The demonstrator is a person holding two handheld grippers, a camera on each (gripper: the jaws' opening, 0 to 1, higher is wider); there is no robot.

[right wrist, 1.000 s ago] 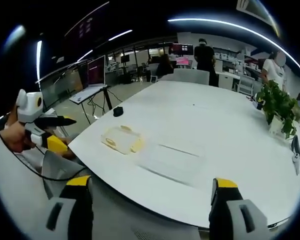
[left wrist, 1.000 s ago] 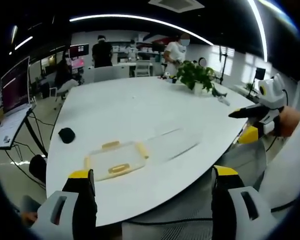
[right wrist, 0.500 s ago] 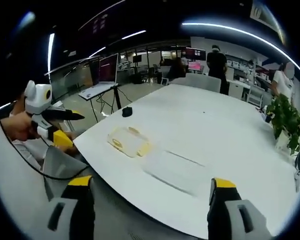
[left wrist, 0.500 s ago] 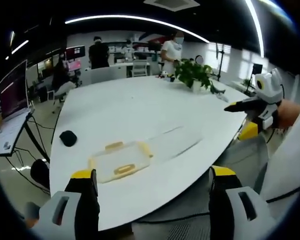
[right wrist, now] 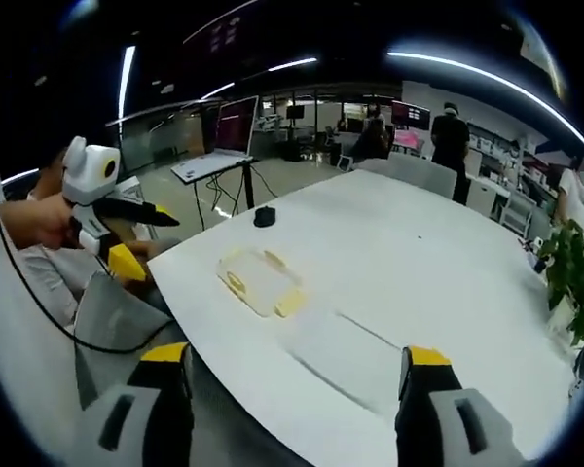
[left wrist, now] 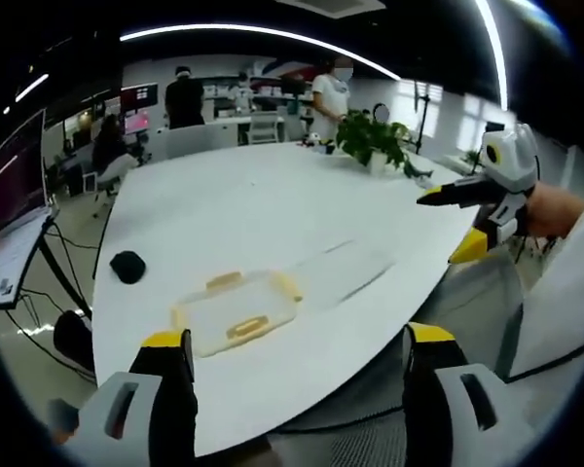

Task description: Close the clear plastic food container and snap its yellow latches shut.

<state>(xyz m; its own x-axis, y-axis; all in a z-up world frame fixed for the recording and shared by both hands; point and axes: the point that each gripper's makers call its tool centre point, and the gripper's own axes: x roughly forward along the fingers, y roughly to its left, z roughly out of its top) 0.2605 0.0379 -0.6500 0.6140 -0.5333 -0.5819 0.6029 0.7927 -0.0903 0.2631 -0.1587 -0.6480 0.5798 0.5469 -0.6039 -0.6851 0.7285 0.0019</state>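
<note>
Left gripper view: the left gripper (left wrist: 292,389) is spread wide, holding nothing. The container (left wrist: 236,311) sits near the white table (left wrist: 263,209) edge, apparently empty; its clear lid (left wrist: 343,272) lies alongside.

Right gripper view: the right gripper (right wrist: 292,409) is also wide and empty. Risk: pressing latches may skid the light container (right wrist: 261,282).

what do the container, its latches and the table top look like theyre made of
Container: seemingly clear plastic; the white table shows through it.
Latches: opaque yellow, probably plastic, with a matte look.
Table top: smooth white surface, possibly laminate; it carries a soft sheen from the ceiling lights, but the exact material can't be told.
</note>
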